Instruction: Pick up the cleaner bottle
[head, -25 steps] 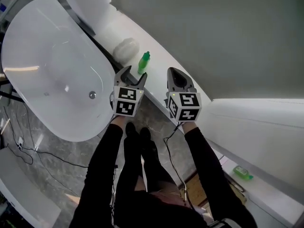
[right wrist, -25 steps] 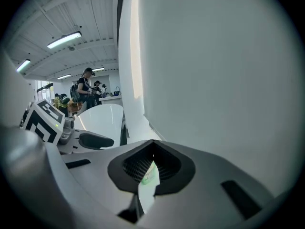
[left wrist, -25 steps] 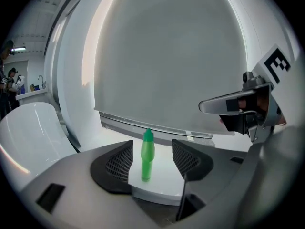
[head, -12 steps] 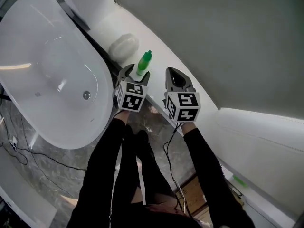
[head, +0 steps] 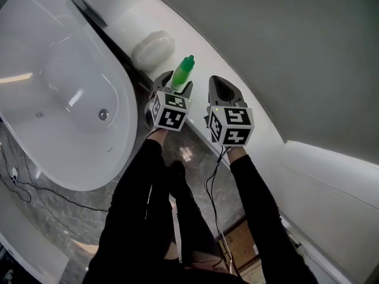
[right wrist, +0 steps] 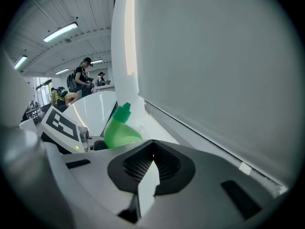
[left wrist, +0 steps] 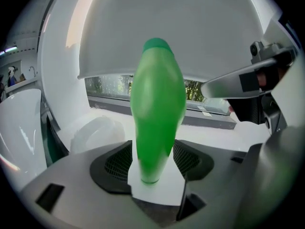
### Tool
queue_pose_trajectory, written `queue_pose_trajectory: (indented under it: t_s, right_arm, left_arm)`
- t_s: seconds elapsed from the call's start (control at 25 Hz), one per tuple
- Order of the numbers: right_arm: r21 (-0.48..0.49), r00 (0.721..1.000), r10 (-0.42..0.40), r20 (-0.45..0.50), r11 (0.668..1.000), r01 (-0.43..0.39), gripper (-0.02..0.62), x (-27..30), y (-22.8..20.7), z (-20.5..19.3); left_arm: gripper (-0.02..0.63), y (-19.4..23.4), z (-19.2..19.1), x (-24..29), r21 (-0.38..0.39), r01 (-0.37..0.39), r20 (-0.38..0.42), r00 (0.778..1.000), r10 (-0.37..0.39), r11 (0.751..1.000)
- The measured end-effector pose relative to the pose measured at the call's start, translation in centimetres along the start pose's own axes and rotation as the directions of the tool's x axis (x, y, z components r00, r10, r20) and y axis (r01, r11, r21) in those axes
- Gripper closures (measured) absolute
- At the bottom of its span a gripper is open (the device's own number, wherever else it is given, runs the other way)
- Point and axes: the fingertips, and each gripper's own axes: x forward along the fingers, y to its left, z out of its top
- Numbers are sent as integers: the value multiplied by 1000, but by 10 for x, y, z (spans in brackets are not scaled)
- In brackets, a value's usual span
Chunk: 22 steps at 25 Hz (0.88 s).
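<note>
The green cleaner bottle (head: 184, 70) stands upright between the jaws of my left gripper (head: 176, 83), above the white ledge (head: 204, 52) beside the bathtub. In the left gripper view the bottle (left wrist: 157, 109) fills the middle, its lower body pinched between the two dark pads (left wrist: 116, 165), cap upward. My left gripper is shut on it. My right gripper (head: 221, 89) hovers just right of the left one, jaws shut with nothing between them (right wrist: 151, 165). From the right gripper view the bottle (right wrist: 119, 130) shows to the left, next to the left gripper's marker cube (right wrist: 59, 123).
A white bathtub (head: 53, 105) lies to the left, with a drain (head: 103, 115). A white rounded object (head: 153, 47) sits on the ledge behind the bottle. A grey wall (head: 284, 52) rises at the right. Cables (head: 23, 185) run over the marble floor. People stand far off (right wrist: 85, 78).
My left gripper moved forward around the bottle, which stood free on the ledge a second ago, and shut on it. The bottle now looks larger and higher. The right gripper barely moved.
</note>
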Motion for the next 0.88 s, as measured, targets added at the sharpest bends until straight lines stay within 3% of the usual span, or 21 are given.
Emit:
queue_pose_trajectory:
  t_s: [0.56,0.68,0.88]
  right_arm:
    - [16,1000,1,22,1000,-1,594,23,-10,-14]
    - [14,1000,0,24,1000,-1,594,24,-10,-13]
    - [9,1000,5,28,1000,-5,594,23,-6,-11]
  left_arm:
    - [341,8,-14,39,26,-49,35,998,48,998]
    - [396,8,-13,39,27,-56,54,997,55,998]
    - [403,7,-14,38,26,-53,57,997,51,998]
